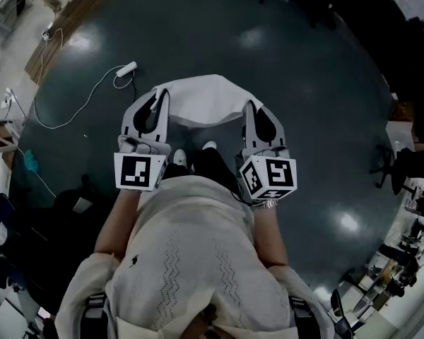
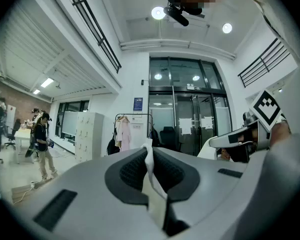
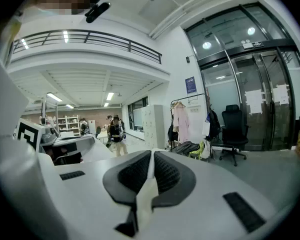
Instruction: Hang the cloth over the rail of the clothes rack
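Observation:
A white cloth (image 1: 201, 99) is stretched between both grippers in front of the person, seen from above in the head view. My left gripper (image 1: 157, 99) is shut on its left edge, and the pinched white fold (image 2: 151, 171) shows between the jaws. My right gripper (image 1: 253, 109) is shut on the right edge, with a strip of cloth (image 3: 149, 184) caught between its pads. Far off stands a clothes rack (image 2: 135, 129) with a pink garment on it, in front of glass doors; the same clothes rack (image 3: 190, 121) appears in the right gripper view.
Dark glossy floor (image 1: 304, 83) lies below, with a white power strip and cable (image 1: 120, 73) at the left. A black office chair (image 3: 234, 134) stands by the glass doors. White lockers (image 2: 87, 134) and people (image 2: 42, 144) are at the left. Desks and chairs line the right edge (image 1: 410, 175).

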Motion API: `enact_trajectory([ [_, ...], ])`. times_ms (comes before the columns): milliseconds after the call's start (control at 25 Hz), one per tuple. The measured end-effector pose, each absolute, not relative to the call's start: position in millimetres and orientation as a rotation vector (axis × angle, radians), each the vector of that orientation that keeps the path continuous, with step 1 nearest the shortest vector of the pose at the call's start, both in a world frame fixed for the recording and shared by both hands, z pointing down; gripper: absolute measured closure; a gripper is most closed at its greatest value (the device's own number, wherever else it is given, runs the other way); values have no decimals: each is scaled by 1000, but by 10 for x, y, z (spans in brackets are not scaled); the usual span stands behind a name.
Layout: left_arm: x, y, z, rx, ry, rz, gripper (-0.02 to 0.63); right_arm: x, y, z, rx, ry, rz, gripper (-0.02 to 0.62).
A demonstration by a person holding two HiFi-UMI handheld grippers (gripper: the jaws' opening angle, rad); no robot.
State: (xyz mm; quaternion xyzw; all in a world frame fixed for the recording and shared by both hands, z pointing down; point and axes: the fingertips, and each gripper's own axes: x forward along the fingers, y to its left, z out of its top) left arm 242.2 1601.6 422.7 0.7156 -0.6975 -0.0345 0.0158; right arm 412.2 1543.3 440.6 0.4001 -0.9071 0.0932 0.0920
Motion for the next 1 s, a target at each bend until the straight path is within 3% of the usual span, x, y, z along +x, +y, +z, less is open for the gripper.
enact_trajectory([
  [360,2282,15197,4494,2209,-2126,61,580,4032,14501,4531,1194,-2689,328,572],
  [1000,2131,12757,4299,2080,-2270,-5,580,3848,11968,4459,1072,-2778,389,572],
])
